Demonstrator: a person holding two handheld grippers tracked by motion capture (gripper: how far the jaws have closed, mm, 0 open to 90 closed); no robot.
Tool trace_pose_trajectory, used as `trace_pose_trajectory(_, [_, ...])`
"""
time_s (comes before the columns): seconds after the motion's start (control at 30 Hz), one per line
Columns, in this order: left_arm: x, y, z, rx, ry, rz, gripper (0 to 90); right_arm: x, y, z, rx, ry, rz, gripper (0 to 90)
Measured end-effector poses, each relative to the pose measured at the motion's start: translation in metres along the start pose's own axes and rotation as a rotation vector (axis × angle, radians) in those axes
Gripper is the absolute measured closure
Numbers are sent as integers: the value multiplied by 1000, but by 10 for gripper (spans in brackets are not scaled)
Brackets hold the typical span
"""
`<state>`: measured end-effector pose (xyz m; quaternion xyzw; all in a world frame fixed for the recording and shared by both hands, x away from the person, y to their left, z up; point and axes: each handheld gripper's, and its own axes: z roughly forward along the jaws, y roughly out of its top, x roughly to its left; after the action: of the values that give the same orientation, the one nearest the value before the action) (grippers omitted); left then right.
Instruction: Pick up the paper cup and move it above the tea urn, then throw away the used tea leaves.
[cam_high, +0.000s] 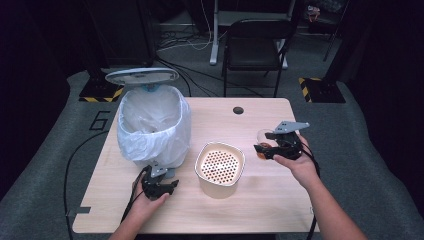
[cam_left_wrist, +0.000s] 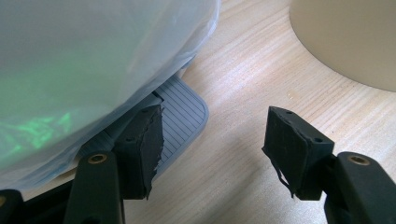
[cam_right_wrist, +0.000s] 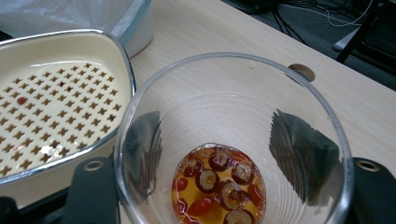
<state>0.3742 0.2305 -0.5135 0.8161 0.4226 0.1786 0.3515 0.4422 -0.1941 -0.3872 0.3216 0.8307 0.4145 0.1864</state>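
Observation:
A clear glass (cam_right_wrist: 233, 140) with amber liquid and several red fruit pieces (cam_right_wrist: 217, 184) at its bottom sits between the jaws of my right gripper (cam_high: 264, 149), which is shut on it, just right of the cream strainer pot (cam_high: 220, 169). The same glass (cam_high: 263, 141) stands at the right of the wooden table (cam_high: 260, 200). My left gripper (cam_high: 165, 190) is open near the table's front left, its fingers (cam_left_wrist: 140, 144) beside the grey pedal (cam_left_wrist: 184, 116) of the white bin (cam_high: 154, 122), holding nothing.
The bin has a plastic liner (cam_left_wrist: 84, 60) and a raised lid (cam_high: 141, 76). The pot's perforated insert (cam_right_wrist: 56, 112) holds a small red bit. A cable hole (cam_high: 238, 110) lies at the table's far edge. A black chair (cam_high: 256, 45) stands beyond the table.

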Motion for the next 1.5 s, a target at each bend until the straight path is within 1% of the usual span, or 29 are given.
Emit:
trace_pose_trajectory(0.03, [0, 0, 0, 1, 0, 0, 373, -1, 2, 2, -2, 0, -10, 338])
trace_pose_trajectory(0.07, [0, 0, 0, -5, 1, -2, 373, -1, 4, 3, 3, -1, -5, 338])
trace_pose_trajectory(0.1, [0, 0, 0, -5, 1, -3, 373, -2, 9, 5, 1, -2, -15, 338])
trace_pose_trajectory(0.17, [-1, 0, 1, -20, -1, -18, 373, -3, 13, 7, -3, 1, -22, 338])
trace_pose_trajectory(0.2, [0, 0, 1, -8, 2, -5, 373, -3, 17, 8, -1, 1, -25, 338])
trace_pose_trajectory(0.23, [-1, 0, 2, -26, -2, -22, 373, -3, 20, 10, 0, 2, -30, 338])
trace_pose_trajectory(0.3, [-1, 0, 2, -24, -2, -25, 373, -2, 25, 12, -4, 5, -40, 338])
trace_pose_trajectory(0.37, [-1, 0, 1, -21, -1, -16, 373, -1, 31, 15, -7, 6, -58, 338])
trace_pose_trajectory(0.47, [0, 0, 1, -21, -7, -21, 373, 1, 36, 18, -8, 9, -70, 338])
trace_pose_trajectory(0.53, [0, 0, 1, -12, -3, -16, 373, 1, 40, 20, -12, 10, -83, 338])
trace_pose_trajectory(0.57, [0, 0, 1, -18, -7, -19, 373, 1, 41, 21, -14, 10, -82, 338])
trace_pose_trajectory(0.6, [1, 0, 0, 0, -4, 4, 373, 1, 43, 22, -13, 9, -80, 338])
trace_pose_trajectory(0.67, [1, 0, 0, -1, -4, 2, 373, 0, 45, 24, -19, 8, -93, 338])
trace_pose_trajectory(0.73, [2, 1, 0, 0, -4, 7, 374, 1, 48, 27, -25, 11, -95, 338])
trace_pose_trajectory(0.77, [1, 1, 1, -9, -3, -7, 373, 2, 49, 28, -25, 11, -94, 337])
trace_pose_trajectory(0.83, [1, 0, 1, -10, -3, -7, 373, 2, 51, 31, -28, 11, -111, 337])
trace_pose_trajectory(0.87, [1, 0, 1, -5, -2, 4, 373, 4, 52, 32, -29, 11, -108, 337])
trace_pose_trajectory(0.9, [2, 1, 1, -4, 0, 10, 374, 4, 53, 33, -33, 13, -117, 336])
trace_pose_trajectory(0.93, [1, 1, 0, -1, -4, 0, 373, 6, 55, 34, -27, 13, -117, 336])
trace_pose_trajectory(0.97, [1, 0, 1, -10, -3, -12, 373, 6, 56, 36, -35, 14, -131, 337])
trace_pose_trajectory(1.0, [1, 0, 1, -9, -5, -11, 373, 7, 56, 36, -37, 14, -128, 337])
trace_pose_trajectory(1.03, [1, 1, 1, -8, -6, -10, 373, 7, 57, 37, -43, 22, -138, 337])
trace_pose_trajectory(1.1, [1, 1, 1, -12, -3, -9, 373, 9, 59, 39, -47, 26, -143, 338])
trace_pose_trajectory(1.13, [1, 1, 1, -12, -2, -9, 373, 9, 60, 40, -46, 28, -155, 340])
trace_pose_trajectory(1.2, [2, 1, 1, -5, -4, -1, 374, 11, 61, 41, -53, 33, -163, 342])
trace_pose_trajectory(1.33, [2, 1, 1, -6, -4, 0, 373, 13, 65, 44, -61, 39, -174, 343])
trace_pose_trajectory(1.37, [2, 1, 1, -5, -4, 0, 373, 13, 66, 45, -63, 42, -194, 344])
trace_pose_trajectory(1.4, [2, 1, 1, -4, -4, 0, 373, 15, 66, 46, -63, 40, -190, 344])
trace_pose_trajectory(1.5, [2, 1, 1, -6, -4, -3, 373, 20, 68, 47, -59, 44, -223, 346])
